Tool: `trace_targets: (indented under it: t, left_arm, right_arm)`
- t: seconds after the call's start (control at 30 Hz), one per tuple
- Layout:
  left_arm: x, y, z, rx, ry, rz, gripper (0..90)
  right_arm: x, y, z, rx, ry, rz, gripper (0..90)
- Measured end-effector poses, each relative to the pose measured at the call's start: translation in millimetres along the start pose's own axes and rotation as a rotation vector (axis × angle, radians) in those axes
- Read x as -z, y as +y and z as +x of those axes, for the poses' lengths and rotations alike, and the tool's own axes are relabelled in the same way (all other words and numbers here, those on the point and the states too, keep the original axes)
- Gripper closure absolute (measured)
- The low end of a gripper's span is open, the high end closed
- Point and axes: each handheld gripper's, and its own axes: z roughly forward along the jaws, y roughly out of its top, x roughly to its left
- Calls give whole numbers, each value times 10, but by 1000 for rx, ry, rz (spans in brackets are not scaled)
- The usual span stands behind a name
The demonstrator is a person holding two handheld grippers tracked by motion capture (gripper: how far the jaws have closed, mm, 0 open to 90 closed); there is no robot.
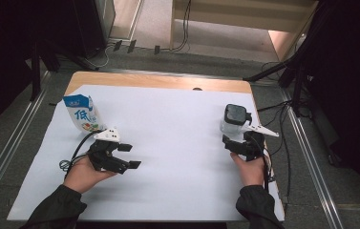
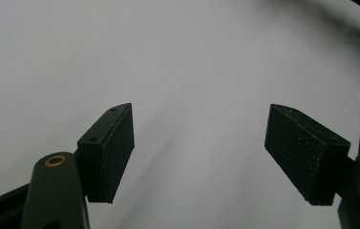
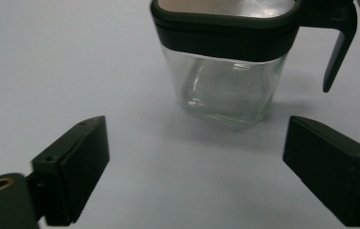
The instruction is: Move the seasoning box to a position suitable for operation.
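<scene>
Right now my right gripper [image 1: 237, 143] sits at the right side of the white paper sheet [image 1: 177, 143] that covers the wooden table [image 1: 158, 81], just short of a clear square glass jar with a black lid and a black side handle [image 1: 235, 119]. Its jaws stand wide apart with nothing between them. In the right gripper view the jar [image 3: 225, 71] stands upright straight ahead, beyond the gap between the jaws, so that neither pad touches it; its handle hangs off the lid on the right side of that view. The glass looks empty, as far as I can tell through its walls.

My left gripper [image 1: 127, 156] hovers at the left side of the sheet, released as well, its two black jaws spread. In the left gripper view the pads [image 2: 108, 152] frame only bare white paper. A blue-and-white gable-top milk carton [image 1: 83, 113] stands upright near the far left corner of the sheet, beyond my left hand [image 1: 84, 174] and apart from the jaws. My right hand [image 1: 251, 169] grips its tool from behind, and black cables trail from both grippers toward me. The jar and the carton stand well apart, on opposite sides of the sheet.
</scene>
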Motion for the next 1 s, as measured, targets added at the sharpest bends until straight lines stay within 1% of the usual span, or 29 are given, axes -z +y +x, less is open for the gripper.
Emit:
trace_targets:
  t: [0.03,0.07,0.1,0.17,0.23,0.27,0.33,0.37,0.4,0.43,0.47,0.53,0.63,0.67,0.7,0.73,0.77,0.8,0.83,0.87,0.9,0.97,1.0]
  left_arm:
    - [-4,0,1,-1,1,3,262]
    - [-9,0,0,0,1,2,262]
    - [-12,0,0,0,2,2,262]
    - [-11,-1,1,-1,2,2,262]
    - [-10,-2,3,0,1,1,263]
    - [-8,-3,4,-1,4,0,263]
    - [-6,-4,2,1,5,-1,262]
    - [-4,-5,0,4,5,-1,262]
    - [-4,-8,1,7,2,-2,263]
    - [-4,-10,3,15,-4,-2,262]
    - [-2,-14,3,34,-14,-1,262]
    - [1,-22,9,45,-16,-3,262]
    - [18,-40,9,49,-5,1,262]
    - [18,-40,9,49,-5,1,262]
    - [29,-60,12,54,3,-5,262]
    - [29,-60,12,54,3,-5,262]
    - [46,-76,12,67,6,-7,262]
    - [57,-93,12,83,-6,-17,261]
    - [66,-103,14,91,-9,-23,260]
    - [80,-118,18,98,-10,-26,261]
    - [89,-125,16,101,-2,-21,261]
    - [103,-149,16,108,-3,-23,261]
    - [107,-162,12,112,6,-26,261]
  right_arm:
    - [-25,25,-3,-2,-16,14,59]
    - [-44,49,-1,0,-31,14,53]
    - [-63,72,-8,3,-34,4,54]
    - [-102,97,-27,-12,-41,-13,48]
    - [-149,132,-37,-10,-61,-9,39]
    - [-164,146,-34,-16,-65,-14,39]
    - [-192,183,-25,-26,-57,-33,40]
    - [-211,193,-27,-25,-59,-52,51]
    - [-231,196,-27,-33,-65,-55,53]
    - [-257,197,-34,-38,-73,-50,52]
    - [-278,200,-36,-42,-84,-43,52]
    - [-316,205,-40,-36,-97,-42,54]
    - [-363,248,-11,-17,-111,-53,57]
    - [-363,248,-11,-17,-111,-53,57]
    - [-405,269,14,-12,-110,-59,63]
    - [-431,277,22,-18,-115,-58,62]
    - [-462,285,24,-16,-128,-47,62]
    - [-484,290,25,-15,-137,-40,62]
    - [-516,292,23,-18,-145,-34,63]
    - [-535,293,18,-19,-145,-40,64]
    - [-562,297,15,-19,-153,-42,64]
    - [-609,310,13,-22,-166,-41,64]
    - [-626,314,12,-28,-168,-45,64]
